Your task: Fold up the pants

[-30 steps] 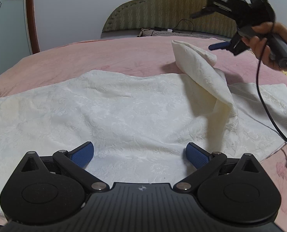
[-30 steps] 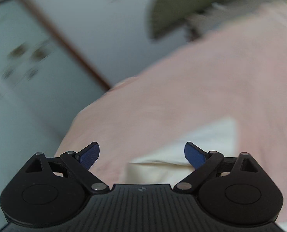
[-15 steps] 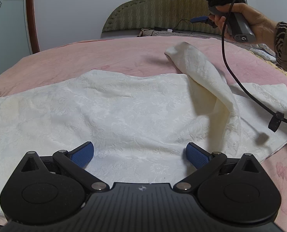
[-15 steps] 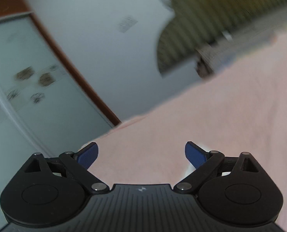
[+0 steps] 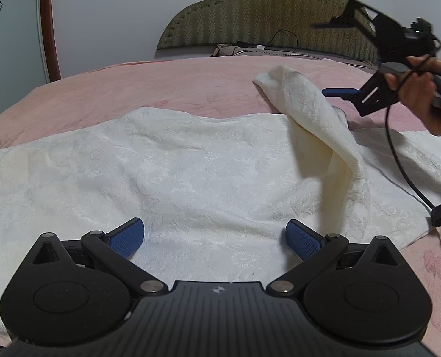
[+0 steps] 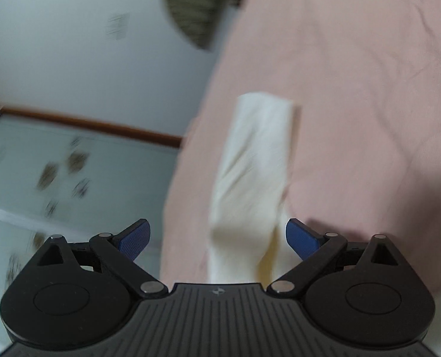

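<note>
White textured pants [image 5: 176, 172] lie spread across the pink bed [image 5: 161, 83]. One strip of the fabric [image 5: 318, 113] is flipped up and lies twisted toward the far right; it also shows blurred in the right wrist view [image 6: 253, 184]. My left gripper [image 5: 215, 236] is open and empty, low over the near part of the pants. My right gripper [image 6: 217, 236] is open and empty, held in a hand above the twisted strip; in the left wrist view it is at the far right [image 5: 366, 68].
A padded olive headboard [image 5: 268, 12] and a pillow with a charger cable stand at the back. A white wall with sockets and a brown-framed door are on the left. A black cable [image 5: 405, 172] hangs from the right gripper over the pants' right end.
The right gripper has come down from in front of the headboard and rolled, so its view tilts and the twisted strip now lies between its open fingers. The left gripper has not moved.
</note>
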Tool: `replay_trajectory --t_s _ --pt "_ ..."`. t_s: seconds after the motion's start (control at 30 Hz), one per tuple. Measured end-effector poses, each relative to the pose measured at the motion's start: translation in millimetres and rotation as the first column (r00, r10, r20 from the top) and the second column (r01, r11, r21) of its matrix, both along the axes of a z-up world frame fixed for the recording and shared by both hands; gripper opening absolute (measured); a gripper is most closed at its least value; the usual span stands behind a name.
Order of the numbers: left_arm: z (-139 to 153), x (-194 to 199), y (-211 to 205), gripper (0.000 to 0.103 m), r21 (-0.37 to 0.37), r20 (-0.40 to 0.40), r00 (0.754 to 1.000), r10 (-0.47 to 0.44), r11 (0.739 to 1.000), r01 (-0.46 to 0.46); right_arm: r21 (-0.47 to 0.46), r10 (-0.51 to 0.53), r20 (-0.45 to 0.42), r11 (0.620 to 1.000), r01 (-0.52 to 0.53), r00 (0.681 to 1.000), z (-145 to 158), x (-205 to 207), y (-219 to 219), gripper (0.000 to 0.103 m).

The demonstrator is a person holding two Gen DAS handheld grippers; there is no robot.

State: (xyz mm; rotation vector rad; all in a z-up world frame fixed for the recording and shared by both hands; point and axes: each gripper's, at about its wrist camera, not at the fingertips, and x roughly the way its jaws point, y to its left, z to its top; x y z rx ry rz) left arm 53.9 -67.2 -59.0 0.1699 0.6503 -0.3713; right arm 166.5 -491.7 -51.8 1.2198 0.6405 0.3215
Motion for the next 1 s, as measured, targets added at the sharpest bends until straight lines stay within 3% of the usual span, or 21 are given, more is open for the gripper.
replay_trajectory --t_s 0.13,0.27,0.47,0.67,0.73,0.77,0.8,0.87,0.9,1.0 --pt "-0.1 -0.2 -0.1 0.103 0.000 0.000 1.000 0.000 1.000 0.000 0.022 0.079 0.011 0.997 -0.080 0.997 5.7 -19.5 16.7 0.101" --pt "-0.1 -0.3 0.1 0.103 0.000 0.000 1.000 0.000 1.000 0.000 -0.027 0.146 -0.092 0.989 -0.149 0.985 -7.1 1.4 22.8 0.102" --pt "0.1 0.1 0.6 0.103 -0.001 0.000 1.000 0.000 1.000 0.000 0.078 -0.001 0.021 0.997 0.000 1.000 -20.7 34.0 14.0 0.103" --pt "0.4 -0.7 0.5 0.103 -0.002 -0.001 1.000 0.000 1.000 0.000 0.089 -0.187 0.082 0.980 0.180 0.979 -33.3 60.1 2.2 0.101" --pt "0.6 -0.6 0.6 0.103 -0.002 -0.001 1.000 0.000 1.000 0.000 0.091 -0.229 0.086 0.971 0.221 0.970 -35.7 63.0 0.1 0.088" --pt "0.7 -0.7 0.7 0.103 -0.002 -0.001 1.000 0.000 1.000 0.000 0.086 -0.243 0.081 0.968 0.236 0.967 -34.6 60.8 -0.7 0.072" --pt "0.7 -1.4 0.2 0.103 -0.002 -0.001 1.000 0.000 1.000 0.000 0.078 -0.257 0.079 0.965 0.251 0.963 -32.8 57.0 -3.3 0.048" --pt "1.0 -1.0 0.8 0.103 -0.002 -0.001 1.000 0.000 1.000 0.000 0.048 -0.267 0.089 0.964 0.263 0.960 -25.8 51.0 -3.1 0.021" --pt "0.9 -1.5 0.4 0.103 -0.002 -0.001 1.000 0.000 1.000 0.000 0.020 -0.275 0.105 0.961 0.274 0.956 -22.4 43.8 -7.4 0.014" --pt "0.8 -1.3 0.6 0.103 -0.002 -0.001 1.000 0.000 1.000 0.000 -0.070 -0.307 0.169 0.944 0.322 0.937 -2.6 18.4 -20.7 0.008"
